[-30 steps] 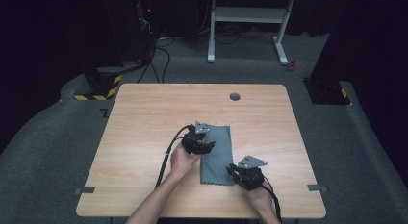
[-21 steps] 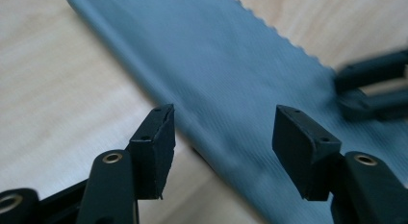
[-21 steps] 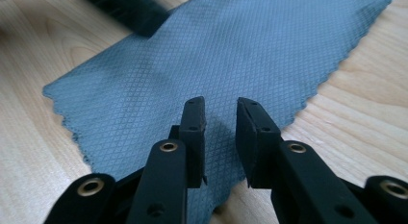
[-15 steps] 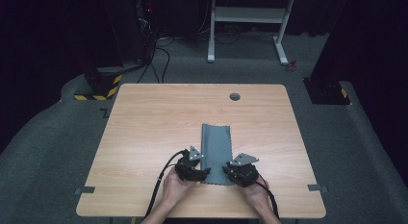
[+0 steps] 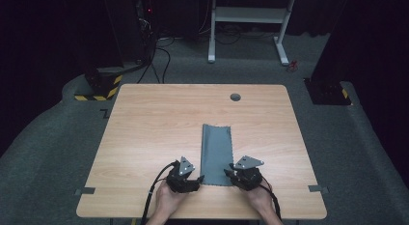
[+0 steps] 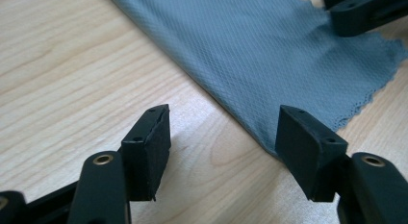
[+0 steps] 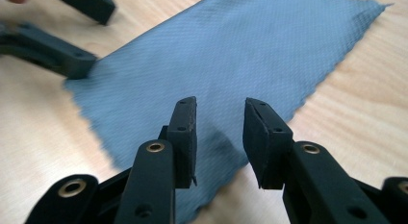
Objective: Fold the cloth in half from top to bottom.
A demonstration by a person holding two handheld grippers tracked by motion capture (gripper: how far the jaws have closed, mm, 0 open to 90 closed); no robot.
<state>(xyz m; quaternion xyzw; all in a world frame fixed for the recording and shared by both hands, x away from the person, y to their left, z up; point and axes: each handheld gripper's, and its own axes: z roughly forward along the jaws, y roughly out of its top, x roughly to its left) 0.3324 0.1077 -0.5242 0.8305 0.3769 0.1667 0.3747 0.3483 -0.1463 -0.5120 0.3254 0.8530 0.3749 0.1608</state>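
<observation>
From above, the grey cloth lies folded at the tabletop's six o'clock, both grippers at its near corners. Left gripper: fingers apart, empty. Right gripper: fingers just opening, cloth beneath; lift clear without snagging the fold.

In the high view the table is evenly and softly lit from above, its pale wood the brightest area, while the floor around the table falls off to near black toward the far wall. Shadows on the table are faint and short. That view is low in detail and slightly soft. In both gripper views the wood beside the grey cloth is bright without harsh glare; the near jaws are sharp, and the cloth's weave blurs toward its far edge.
</observation>
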